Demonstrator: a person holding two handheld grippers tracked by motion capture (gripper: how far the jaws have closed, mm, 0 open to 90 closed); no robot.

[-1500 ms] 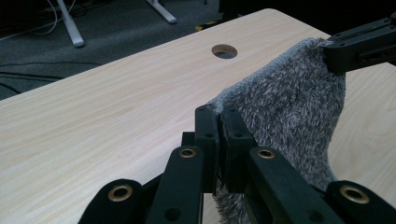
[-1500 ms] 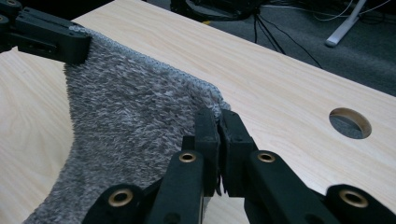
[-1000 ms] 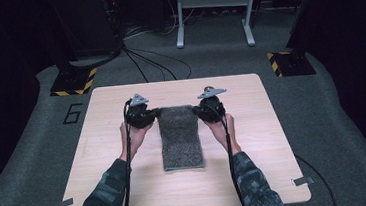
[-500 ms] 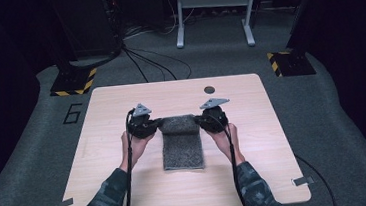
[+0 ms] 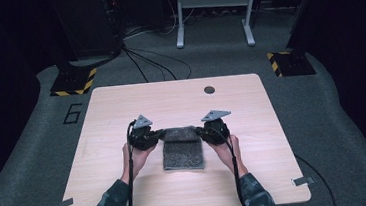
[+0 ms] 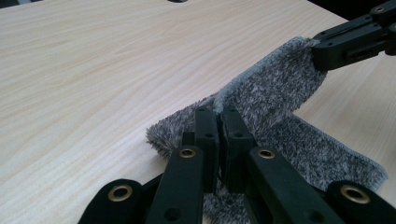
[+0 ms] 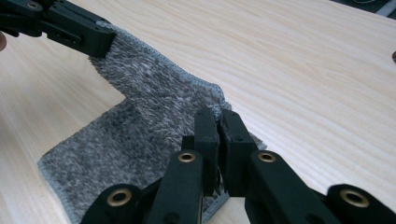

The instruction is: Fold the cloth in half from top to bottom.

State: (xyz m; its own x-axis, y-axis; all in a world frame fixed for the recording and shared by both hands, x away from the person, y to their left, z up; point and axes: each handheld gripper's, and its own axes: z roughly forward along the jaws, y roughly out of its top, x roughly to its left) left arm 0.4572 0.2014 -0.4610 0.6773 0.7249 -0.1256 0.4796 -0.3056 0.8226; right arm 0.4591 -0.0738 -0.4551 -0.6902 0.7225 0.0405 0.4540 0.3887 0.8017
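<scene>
Both grippers — left gripper [image 5: 157, 134] and right gripper [image 5: 199, 130] — are pinching the grey towel's [image 5: 182, 154] far corners, clamped tight, folding it toward the tabletop's [image 5: 121, 108] near edge.

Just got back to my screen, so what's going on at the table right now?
A person is folding a grey towel on the table. The left claw and the right claw are each shut on a far corner of the towel and hold that edge raised above the part lying flat. The near half rests on the table, so the fold is under way but not laid down.
</scene>
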